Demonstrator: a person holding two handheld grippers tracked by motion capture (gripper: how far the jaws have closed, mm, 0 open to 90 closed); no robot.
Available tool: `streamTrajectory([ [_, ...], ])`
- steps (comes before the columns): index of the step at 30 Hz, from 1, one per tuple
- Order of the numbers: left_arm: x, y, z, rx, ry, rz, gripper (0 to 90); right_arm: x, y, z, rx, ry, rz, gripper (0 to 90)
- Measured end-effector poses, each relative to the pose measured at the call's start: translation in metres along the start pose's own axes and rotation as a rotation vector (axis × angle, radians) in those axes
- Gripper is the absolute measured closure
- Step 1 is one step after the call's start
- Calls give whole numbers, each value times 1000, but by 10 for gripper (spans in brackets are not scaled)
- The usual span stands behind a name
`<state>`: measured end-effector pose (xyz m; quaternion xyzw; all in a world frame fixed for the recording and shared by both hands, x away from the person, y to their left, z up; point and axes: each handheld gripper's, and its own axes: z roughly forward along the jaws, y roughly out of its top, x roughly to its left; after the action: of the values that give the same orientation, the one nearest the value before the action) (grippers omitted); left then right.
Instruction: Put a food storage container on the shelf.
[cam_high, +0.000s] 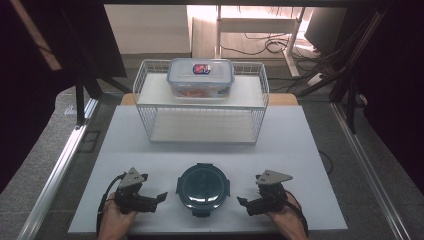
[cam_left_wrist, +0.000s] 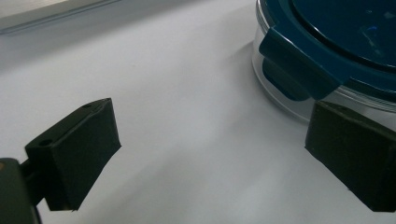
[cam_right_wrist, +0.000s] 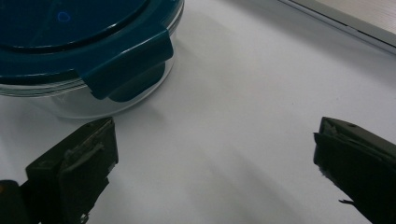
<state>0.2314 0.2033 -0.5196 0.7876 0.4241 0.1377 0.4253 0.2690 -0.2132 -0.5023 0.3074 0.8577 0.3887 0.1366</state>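
A round glass container (cam_high: 203, 186) with a dark teal snap-lock lid sits at the lower middle of the high view, on the white worktop (cam_high: 300, 150), between the two grippers. Its lid is on, and flaps stick out at the left, right, top and bottom of the rim; what lies inside cannot be told through the dark lid, and the clear wall seen in the gripper views shows nothing certain. The left gripper (cam_high: 159, 199), at the lower left of the high view, has its jaws spread wide with nothing between them; in the left gripper view the container (cam_left_wrist: 327, 51) fills the upper right corner, with one teal flap (cam_left_wrist: 299, 65) hanging over the glass wall just above the right-hand jaw, which is very near the glass, though contact cannot be told. The right gripper (cam_high: 242, 204), at the lower right of the high view, is likewise spread and holds nothing; in the right gripper view the container (cam_right_wrist: 84, 51) takes the upper left, another flap (cam_right_wrist: 128, 63) folded down close above the left-hand jaw. Farther up the high view, a white wire basket rack (cam_high: 150, 115) stands at the centre, and on its upper shelf rests a rectangular clear plastic box (cam_high: 200, 77) with a clipped lid and a red-and-blue label; something orange-pink shows through its wall.
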Motion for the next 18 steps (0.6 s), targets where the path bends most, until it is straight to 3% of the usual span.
streamTrajectory([
  [9,-5,5,-2,3,-33,4,29,1,4,-3,-38,19,10,0],
  [13,-7,10,-4,-6,-94,-17,30,2,8,-6,-69,62,53,0],
  [15,-10,13,-4,2,-107,-8,22,4,10,-7,-71,78,75,0],
  [18,-17,19,-2,21,-112,24,15,9,15,-7,-57,86,69,0],
])
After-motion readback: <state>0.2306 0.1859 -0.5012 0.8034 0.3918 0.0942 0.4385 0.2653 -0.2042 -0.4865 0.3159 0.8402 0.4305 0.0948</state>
